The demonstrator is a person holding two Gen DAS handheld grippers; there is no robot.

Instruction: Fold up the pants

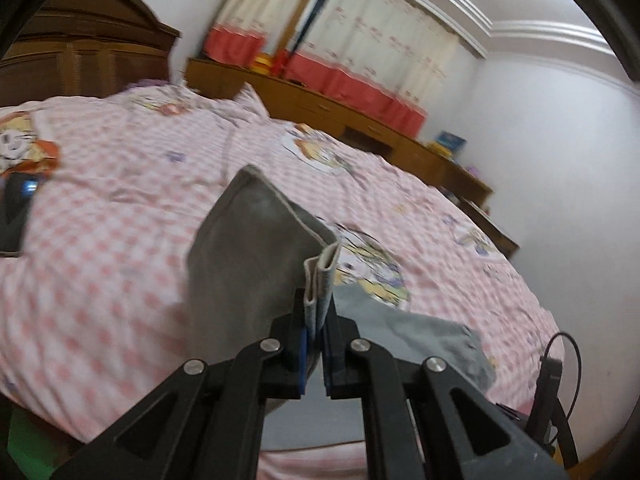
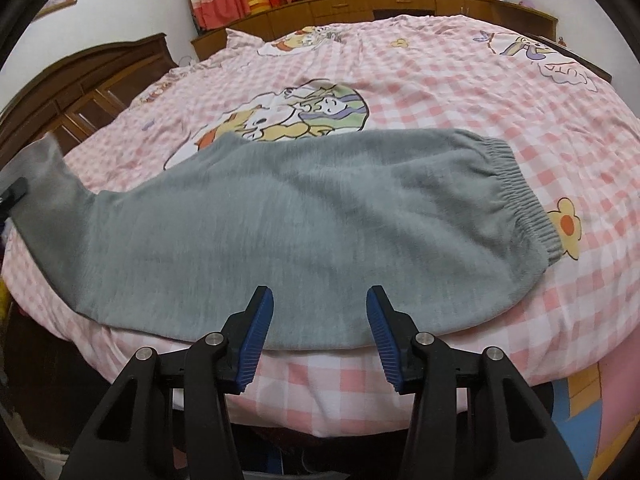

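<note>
Fingers of the left gripper [image 1: 318,312] were clamped on the hem of the grey pants [image 2: 304,216], lifted at centre frame; the right gripper [image 2: 320,320] stood half-spread and empty over the near edge. Judged step: carrying the leg toward the waistband [image 2: 516,196]. The pants lay across the bed [image 2: 440,80]; the raised end was blurred and cut off at far left.
</note>
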